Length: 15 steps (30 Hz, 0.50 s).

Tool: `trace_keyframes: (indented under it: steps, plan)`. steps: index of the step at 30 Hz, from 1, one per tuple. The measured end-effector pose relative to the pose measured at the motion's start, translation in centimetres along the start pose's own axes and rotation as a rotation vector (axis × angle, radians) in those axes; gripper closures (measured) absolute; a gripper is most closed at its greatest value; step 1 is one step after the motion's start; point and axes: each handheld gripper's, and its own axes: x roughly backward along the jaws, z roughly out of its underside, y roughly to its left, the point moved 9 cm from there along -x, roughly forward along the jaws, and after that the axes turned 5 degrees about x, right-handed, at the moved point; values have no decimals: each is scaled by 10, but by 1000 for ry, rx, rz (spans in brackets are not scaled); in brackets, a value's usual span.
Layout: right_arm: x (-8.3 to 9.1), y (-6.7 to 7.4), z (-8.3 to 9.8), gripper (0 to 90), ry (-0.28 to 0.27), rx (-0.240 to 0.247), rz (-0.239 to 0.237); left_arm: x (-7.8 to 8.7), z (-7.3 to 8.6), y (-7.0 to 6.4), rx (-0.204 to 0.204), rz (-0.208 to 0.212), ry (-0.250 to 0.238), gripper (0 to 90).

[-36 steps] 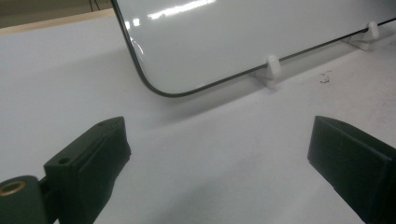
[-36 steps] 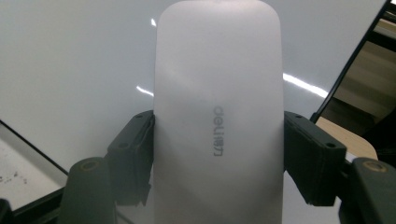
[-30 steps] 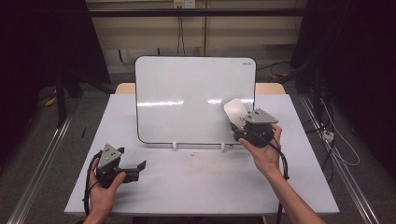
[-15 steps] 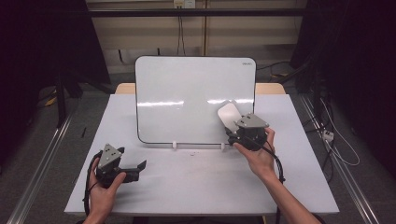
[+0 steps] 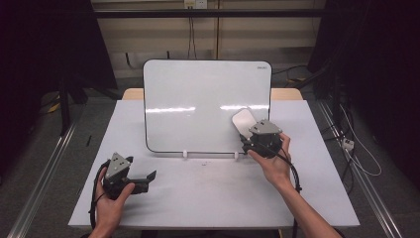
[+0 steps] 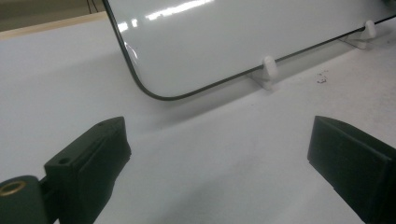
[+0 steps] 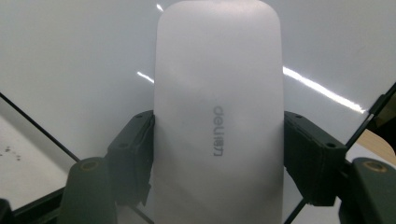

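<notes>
the right gripper [image 5: 246, 130] is clamped on the white eraser [image 5: 242, 120], whose long axis runs toward 11 o'clock onto the whiteboard [image 5: 198, 104]'s lower right. the left gripper [image 5: 148, 179], jaws wide and empty, rests well apart at 8 o'clock from the eraser.

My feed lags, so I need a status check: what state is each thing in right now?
Whiteboard: upright on two white feet, wiped clean, no marks visible.
Eraser: clamped in the right tongs, held at the board's lower right.
Left tongs: open, empty, low over the table.
</notes>
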Motion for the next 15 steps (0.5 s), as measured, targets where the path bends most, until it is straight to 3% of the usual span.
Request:
trace_keyframes:
  steps: [15]
  plan:
    - [-3, -1, 2, 315, 12, 46, 31, 1, 0, 1, 0, -2, -5, 53]
